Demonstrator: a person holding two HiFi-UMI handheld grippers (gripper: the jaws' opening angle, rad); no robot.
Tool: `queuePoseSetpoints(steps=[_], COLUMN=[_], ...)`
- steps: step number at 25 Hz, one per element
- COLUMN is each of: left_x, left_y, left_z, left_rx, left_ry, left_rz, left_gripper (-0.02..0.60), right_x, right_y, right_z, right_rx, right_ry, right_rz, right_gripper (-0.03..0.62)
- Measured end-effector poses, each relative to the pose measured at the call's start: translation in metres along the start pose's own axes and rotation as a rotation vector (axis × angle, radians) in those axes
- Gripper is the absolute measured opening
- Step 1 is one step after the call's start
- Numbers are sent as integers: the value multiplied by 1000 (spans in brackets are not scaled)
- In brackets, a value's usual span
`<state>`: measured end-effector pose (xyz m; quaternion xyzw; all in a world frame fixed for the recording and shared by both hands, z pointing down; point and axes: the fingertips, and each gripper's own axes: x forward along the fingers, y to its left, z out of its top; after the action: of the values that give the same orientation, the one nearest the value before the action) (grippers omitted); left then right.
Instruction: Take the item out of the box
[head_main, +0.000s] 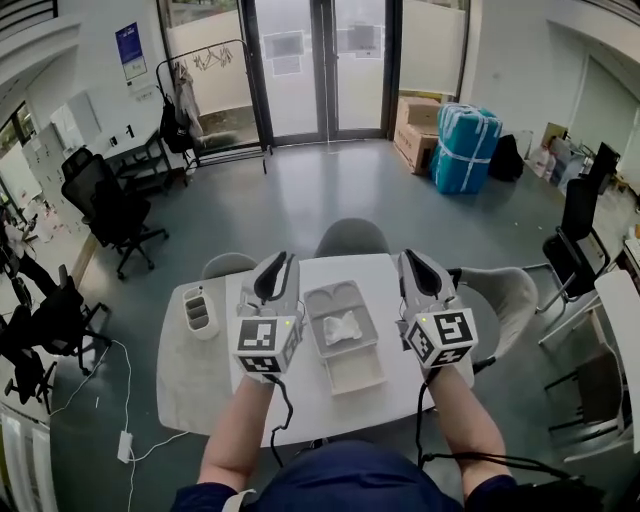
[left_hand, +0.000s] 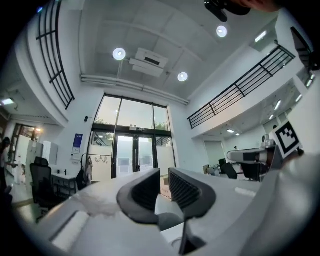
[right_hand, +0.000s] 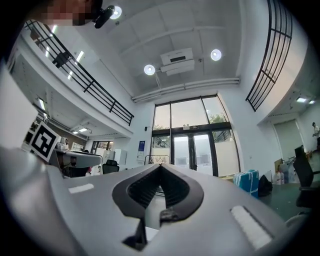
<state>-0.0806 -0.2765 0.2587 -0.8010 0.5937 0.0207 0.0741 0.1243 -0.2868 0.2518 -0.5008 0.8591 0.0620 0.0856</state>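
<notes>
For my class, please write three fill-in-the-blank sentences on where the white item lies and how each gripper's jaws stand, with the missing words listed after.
1. The white item lies ____ the grey box on the table.
2. The left gripper has its jaws ____, with nothing between them.
3. The right gripper has its jaws ____ at the tips, holding nothing.

Missing words: inside; apart; together.

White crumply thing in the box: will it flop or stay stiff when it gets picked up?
Probably floppy: the white crumply thing lies wrinkled and bunched in the box. It looks thin, so likely light. It shouldn't roll, but may sag when lifted.
</notes>
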Motion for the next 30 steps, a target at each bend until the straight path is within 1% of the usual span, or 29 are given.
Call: queuePoseSetpoints(steps=[1,3,7,12,20,30], left_x=[-1,-4,-12,-3,3,9], left_y=[4,10,20,26,26,26], left_z=[-3,-11,-23,-27,-34,-35], left_rx=[-21,-57,-91,-122,-128,-130], left_ry=[4,10,30,38,61,64], left_rz=[10,25,38,40,24,7], left_gripper=[50,0,1,0,0,1], right_x=[0,-4,-10,-1,3,8], right_y=[-3,-7,-3,0,0,0], right_z=[-2,-7,-15,-13,-20,-23], right_rx=[-1,3,20,18,28,24], right_ry=[5,17,26,29,58,68], right_rz=[-4,-11,-15,-7,-15,-18], right_gripper=[2,2,2,2,2,2])
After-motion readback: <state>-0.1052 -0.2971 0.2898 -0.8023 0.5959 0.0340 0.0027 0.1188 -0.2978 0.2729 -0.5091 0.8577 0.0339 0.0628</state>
